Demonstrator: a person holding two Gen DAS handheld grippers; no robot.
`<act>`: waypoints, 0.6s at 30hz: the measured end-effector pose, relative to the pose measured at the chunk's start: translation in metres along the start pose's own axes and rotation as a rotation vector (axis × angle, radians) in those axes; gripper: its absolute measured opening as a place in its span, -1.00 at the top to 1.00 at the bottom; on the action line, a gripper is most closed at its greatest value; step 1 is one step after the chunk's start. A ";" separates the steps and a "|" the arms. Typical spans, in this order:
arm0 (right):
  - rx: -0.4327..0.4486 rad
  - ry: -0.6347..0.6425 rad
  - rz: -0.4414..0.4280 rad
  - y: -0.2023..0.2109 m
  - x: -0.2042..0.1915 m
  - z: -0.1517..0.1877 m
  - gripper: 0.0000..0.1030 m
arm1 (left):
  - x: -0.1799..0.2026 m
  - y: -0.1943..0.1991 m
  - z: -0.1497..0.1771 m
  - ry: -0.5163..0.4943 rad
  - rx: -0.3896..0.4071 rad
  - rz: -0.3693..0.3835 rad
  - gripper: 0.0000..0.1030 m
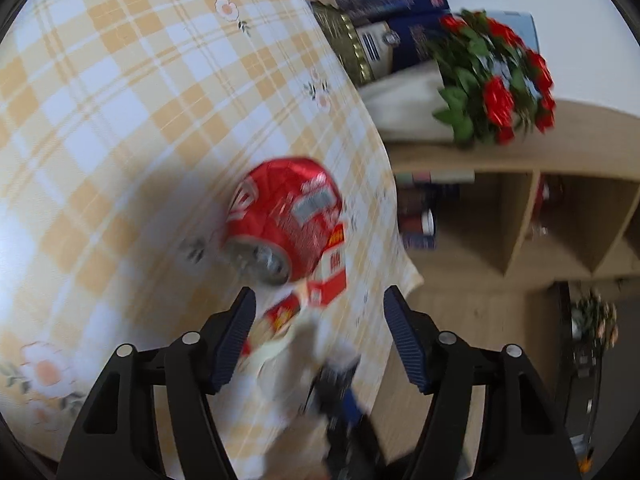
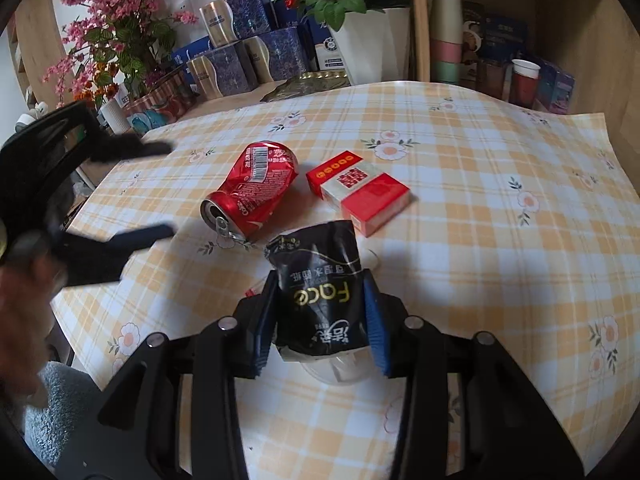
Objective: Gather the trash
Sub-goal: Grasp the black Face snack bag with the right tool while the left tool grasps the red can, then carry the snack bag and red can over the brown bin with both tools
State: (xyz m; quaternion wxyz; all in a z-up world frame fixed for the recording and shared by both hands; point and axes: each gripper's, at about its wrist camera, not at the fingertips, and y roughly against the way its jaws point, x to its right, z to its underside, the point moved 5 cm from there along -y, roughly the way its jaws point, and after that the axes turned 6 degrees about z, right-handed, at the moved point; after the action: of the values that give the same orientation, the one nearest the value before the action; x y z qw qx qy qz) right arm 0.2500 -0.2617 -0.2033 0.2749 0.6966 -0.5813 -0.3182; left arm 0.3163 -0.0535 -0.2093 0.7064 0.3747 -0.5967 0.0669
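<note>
Right gripper [image 2: 320,316] clamps a black tissue packet [image 2: 318,280] at lower centre; left gripper [image 2: 160,188] hangs parted at mid-left beside the crushed red can [image 2: 252,192]; red cigarette box [image 2: 358,192] lies just right, checked tablecloth [image 2: 500,248] bare toward its right edge

The can [image 2: 250,192] is glossy red metal, dented, with a bare silvery top. The black packet [image 2: 320,280] looks like shiny, crinkled plastic film. The red-and-white box [image 2: 360,192] is smooth card. The checked cloth [image 2: 480,240] is smooth, faintly sheened. The shelves [image 1: 560,216] are matt pale wood.
</note>
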 end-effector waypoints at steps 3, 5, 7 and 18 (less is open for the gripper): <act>0.009 -0.016 -0.004 0.006 0.006 0.003 0.19 | -0.001 -0.012 -0.007 0.060 0.027 0.001 0.06; 0.015 -0.024 -0.004 0.009 0.010 0.005 0.19 | -0.003 -0.021 -0.008 0.090 0.035 -0.015 0.07; 0.019 -0.033 -0.003 0.011 0.013 0.007 0.19 | -0.003 -0.027 -0.005 0.102 0.033 -0.028 0.07; 0.019 -0.071 -0.015 0.015 0.025 0.015 0.19 | -0.008 -0.032 -0.004 0.067 0.087 -0.134 0.08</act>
State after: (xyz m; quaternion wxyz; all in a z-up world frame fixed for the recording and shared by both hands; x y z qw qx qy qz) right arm 0.2318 -0.2886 -0.2051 0.2448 0.6918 -0.5886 -0.3392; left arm 0.3344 -0.0708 -0.2311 0.7119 0.4418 -0.5428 0.0579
